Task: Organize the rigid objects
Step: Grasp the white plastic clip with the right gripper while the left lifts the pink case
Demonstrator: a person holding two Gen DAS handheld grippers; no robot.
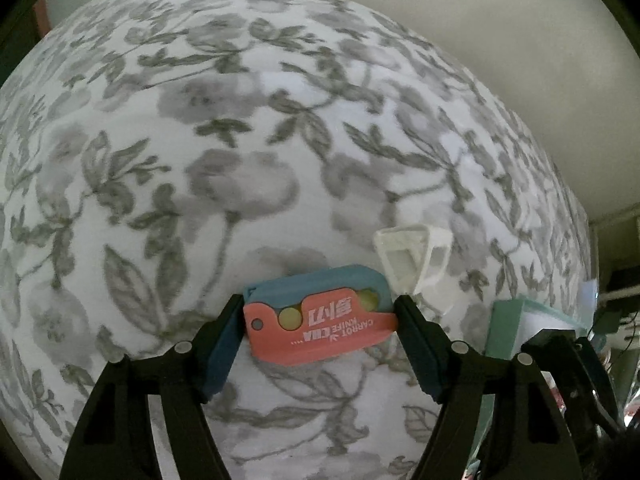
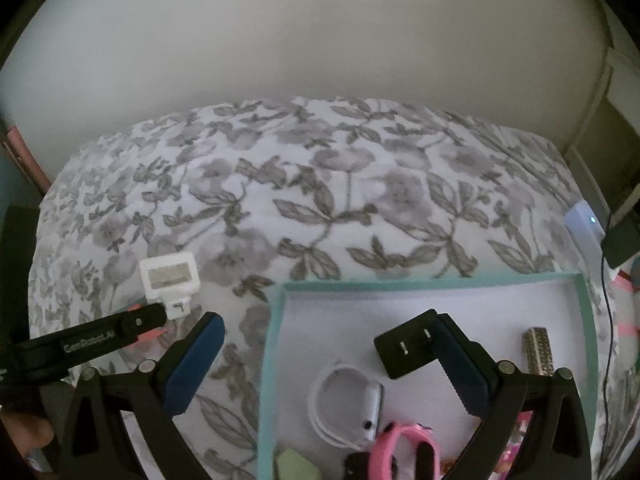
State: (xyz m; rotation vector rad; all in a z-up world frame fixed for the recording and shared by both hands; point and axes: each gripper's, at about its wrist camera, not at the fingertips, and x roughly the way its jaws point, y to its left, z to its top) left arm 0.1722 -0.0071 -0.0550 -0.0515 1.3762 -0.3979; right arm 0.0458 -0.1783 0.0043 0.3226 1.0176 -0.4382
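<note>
The floral bedspread lies wide and bare ahead of the left gripper, running clear to the pale wall; only a small white plastic frame sits just beyond. The jaws are closed on the coral-and-blue carrot knife, one pad at each end, its long axis crosswise between them, printed face up. To the right, the teal-rimmed box holds a black plug and a white cable coil. The right gripper stands wide open, straddling the box's left wall, holding nothing
</note>
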